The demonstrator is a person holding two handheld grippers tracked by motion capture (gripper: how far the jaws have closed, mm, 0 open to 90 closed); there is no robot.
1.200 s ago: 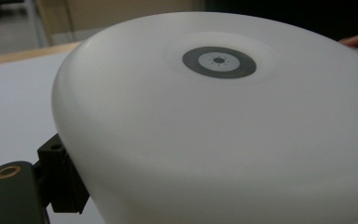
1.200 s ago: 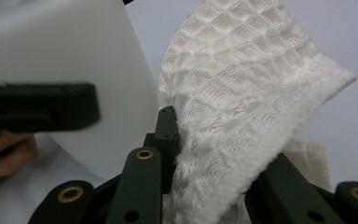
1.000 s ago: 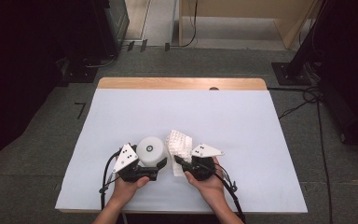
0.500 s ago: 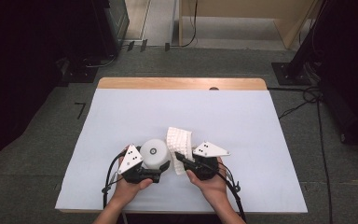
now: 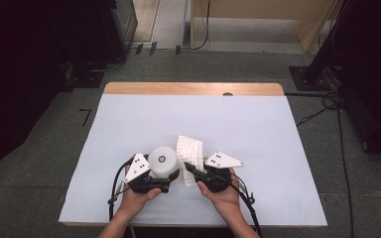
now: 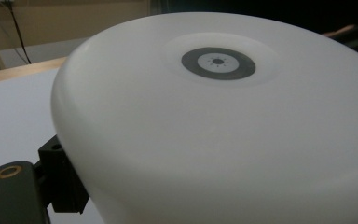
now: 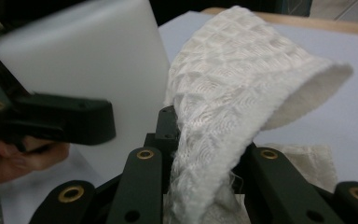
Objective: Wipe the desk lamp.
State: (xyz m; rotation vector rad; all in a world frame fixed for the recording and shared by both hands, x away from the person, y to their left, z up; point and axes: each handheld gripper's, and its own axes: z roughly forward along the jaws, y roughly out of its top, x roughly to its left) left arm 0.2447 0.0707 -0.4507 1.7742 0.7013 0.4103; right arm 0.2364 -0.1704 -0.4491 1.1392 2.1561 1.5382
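A white round puck-like object (image 5: 162,158) with a grey ring at its centre (image 6: 218,61) sits near the table's front. My left gripper (image 5: 167,172) is shut on it; one black finger (image 6: 59,183) presses its left side, the other is hidden. Just to its right a white waffle-weave cloth (image 5: 188,151) stands up from my right gripper (image 5: 191,171), whose jaws are shut on its lower part. In the right gripper view the cloth (image 7: 233,79) curls over to the right above the gripper (image 7: 205,154), with the white object (image 7: 88,60) close on the left.
The table is covered by a pale sheet (image 5: 258,129), with a wooden strip (image 5: 193,88) along its far edge. Cables (image 5: 337,114) and a stand's foot (image 5: 310,77) lie on the floor to the right, and dark equipment (image 5: 104,29) stands at the back left.
The right gripper and its cloth have shifted slightly to the right, and the cloth's top now droops more. The left gripper and the round object have barely moved.
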